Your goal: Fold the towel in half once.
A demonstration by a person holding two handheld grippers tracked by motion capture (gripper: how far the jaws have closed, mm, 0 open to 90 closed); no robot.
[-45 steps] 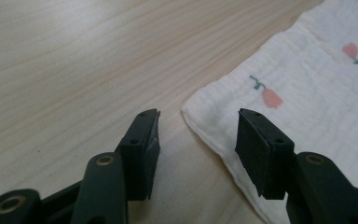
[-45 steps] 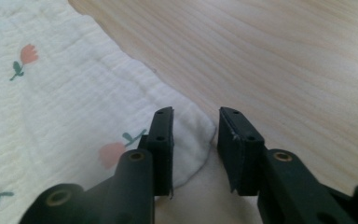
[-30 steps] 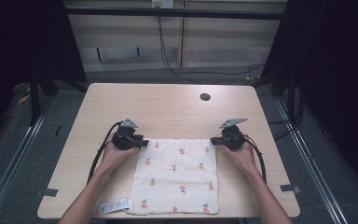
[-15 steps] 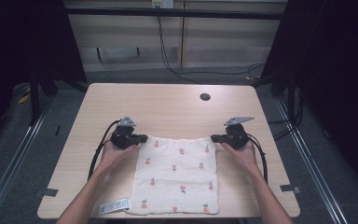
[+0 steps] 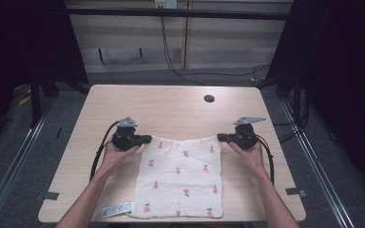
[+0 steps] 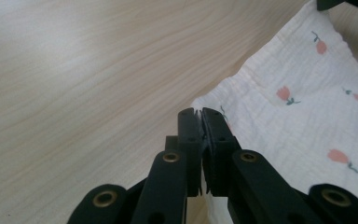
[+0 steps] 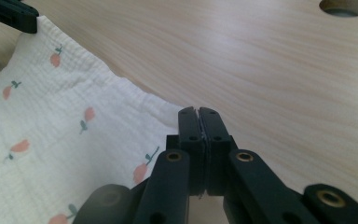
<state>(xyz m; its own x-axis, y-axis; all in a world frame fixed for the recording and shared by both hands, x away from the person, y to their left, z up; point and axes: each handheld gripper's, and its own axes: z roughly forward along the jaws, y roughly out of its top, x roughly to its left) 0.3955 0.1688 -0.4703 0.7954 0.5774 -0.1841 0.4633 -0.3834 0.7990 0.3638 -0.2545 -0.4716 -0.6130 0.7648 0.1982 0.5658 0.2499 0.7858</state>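
Note:
A white cloth [image 5: 180,178] printed with small pink fruits lies flat on the wooden table [image 5: 171,109], its near edge at the table's front. My left gripper [image 5: 145,139] is shut on the cloth's far left corner, and my right gripper [image 5: 220,137] is shut on its far right corner. In the left gripper view the jaws [image 6: 198,114] are pressed together with the cloth [image 6: 307,107] edge pinched between them. The right gripper view shows the same: closed jaws [image 7: 198,112] on the cloth [image 7: 60,130] corner. The far edge runs nearly straight between the two grippers.
A round hole [image 5: 209,99] sits in the tabletop at the far right of centre. A white label [image 5: 116,210] sticks out from the cloth's near left corner. Bare wood lies beyond the grippers. Dark floor and rails surround the table.
Both grippers have drawn slightly apart, the right one moving more to the right, and the cloth's far edge is pulled straighter. Both stay shut on the corners.

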